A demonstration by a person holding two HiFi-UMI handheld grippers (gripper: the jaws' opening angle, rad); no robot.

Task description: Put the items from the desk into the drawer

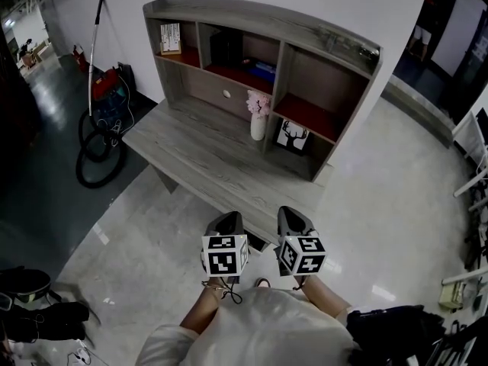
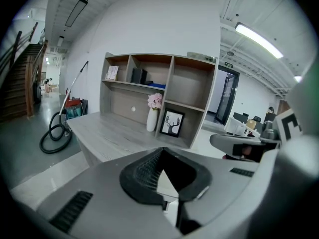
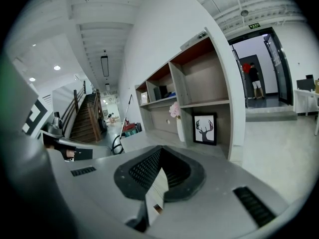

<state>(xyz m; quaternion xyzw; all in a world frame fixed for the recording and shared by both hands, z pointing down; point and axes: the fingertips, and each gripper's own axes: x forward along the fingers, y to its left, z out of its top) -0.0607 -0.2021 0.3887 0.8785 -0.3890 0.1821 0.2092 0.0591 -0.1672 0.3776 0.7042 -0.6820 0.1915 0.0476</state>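
Two grippers hang side by side, just short of the bench [image 1: 198, 155]. The left gripper [image 1: 229, 221] has its jaws pressed together on nothing, and the right gripper [image 1: 293, 218] is the same, closed and empty. Across the bare top, a white vase [image 1: 258, 126] of pink flowers stands at the hutch [image 1: 328, 40]. Just right of it a deer picture [image 1: 292, 136] sits in the low cubby. The drawer [image 1: 226, 93] behind the vase is closed. A black hose [image 1: 95, 155] coils on the floor, left.

vase [image 1: 258, 126], pink flowers: upright on desk [image 1: 191, 151] | deer picture [image 1: 293, 136]: just right of vase | drawer [image 1: 226, 94]: closed
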